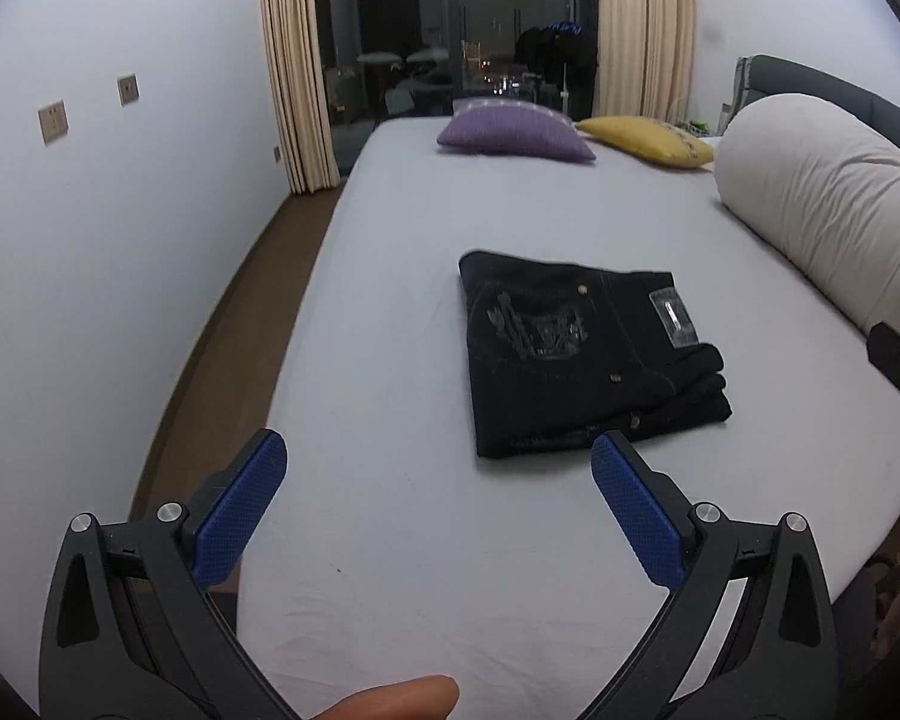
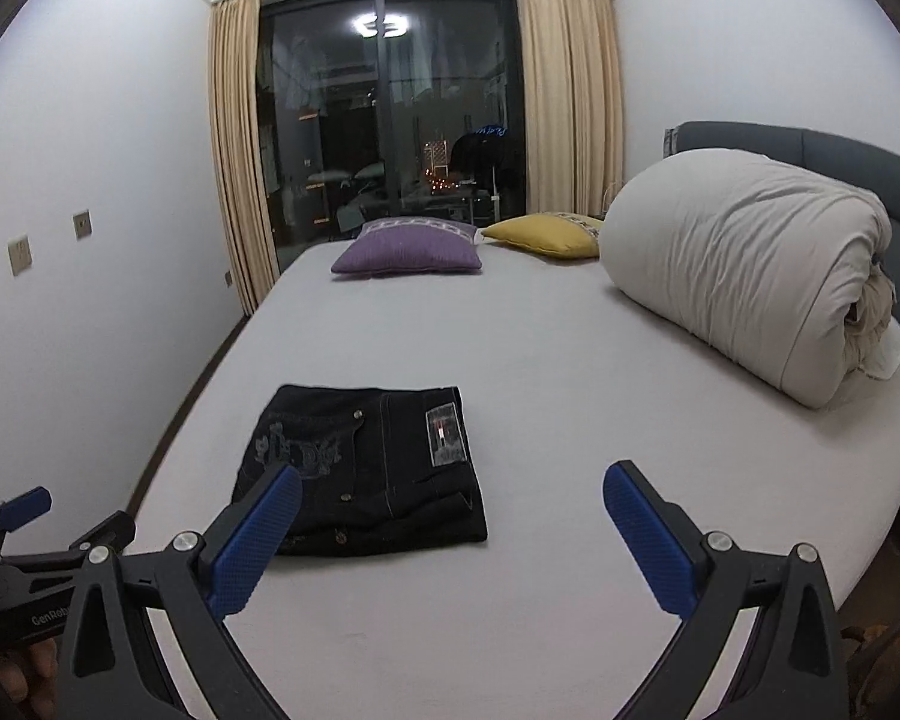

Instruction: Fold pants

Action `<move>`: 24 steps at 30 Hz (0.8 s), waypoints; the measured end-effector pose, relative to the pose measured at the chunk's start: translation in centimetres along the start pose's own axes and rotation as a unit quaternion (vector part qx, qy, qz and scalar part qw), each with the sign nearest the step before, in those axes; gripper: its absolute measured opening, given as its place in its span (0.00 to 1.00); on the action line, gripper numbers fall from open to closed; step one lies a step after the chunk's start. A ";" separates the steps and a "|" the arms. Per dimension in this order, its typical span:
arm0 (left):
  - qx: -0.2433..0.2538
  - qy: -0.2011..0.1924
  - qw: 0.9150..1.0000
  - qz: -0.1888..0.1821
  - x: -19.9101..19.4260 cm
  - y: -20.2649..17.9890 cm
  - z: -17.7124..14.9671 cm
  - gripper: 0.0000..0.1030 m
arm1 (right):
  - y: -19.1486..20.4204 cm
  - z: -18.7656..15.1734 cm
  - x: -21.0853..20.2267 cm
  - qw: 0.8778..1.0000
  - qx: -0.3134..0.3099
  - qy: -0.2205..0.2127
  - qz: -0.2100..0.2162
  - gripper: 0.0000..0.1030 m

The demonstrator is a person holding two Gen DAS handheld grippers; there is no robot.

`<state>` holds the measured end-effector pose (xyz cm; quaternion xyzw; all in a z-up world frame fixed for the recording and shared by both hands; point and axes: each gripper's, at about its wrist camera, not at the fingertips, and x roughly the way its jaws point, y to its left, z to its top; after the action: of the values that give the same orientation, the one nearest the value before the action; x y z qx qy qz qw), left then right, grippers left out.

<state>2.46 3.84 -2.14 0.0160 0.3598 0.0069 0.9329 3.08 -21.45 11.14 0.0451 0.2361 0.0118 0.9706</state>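
On the bed point(image 2: 570, 360) folded pants point(image 2: 363, 471) lie, "GenRob" on left gripper point(image 2: 60, 516), both grippers' fingers spread

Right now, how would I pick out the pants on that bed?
Start at the big bed with the pale sheet. Nearer than the purple cushion and left of the rolled duvet lies a folded black bundle: the pants, the only dark item, with an embroidered pocket and waistband patch.

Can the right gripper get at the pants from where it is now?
Probably yes. The right gripper is open and empty, the folded pants lie just ahead of its left finger, and only bare bed lies between them.
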 end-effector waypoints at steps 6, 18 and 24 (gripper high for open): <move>-0.006 0.014 1.000 -0.002 1.7 0.2 -0.5 1.00 | 0.6 -0.8 0.9 1.000 -0.006 0.022 0.005 1.00; -0.007 0.020 1.000 -0.002 1.7 0.4 -0.9 1.00 | 0.9 -1.3 1.3 0.999 -0.007 0.040 0.005 1.00; -0.009 0.024 1.000 -0.002 1.8 0.4 -1.1 1.00 | 1.1 -1.7 1.6 0.999 -0.010 0.048 0.008 1.00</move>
<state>3.10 4.30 -4.12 0.0067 0.3816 0.0086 0.9243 3.74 -20.16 9.01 0.0370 0.2822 0.0237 0.9583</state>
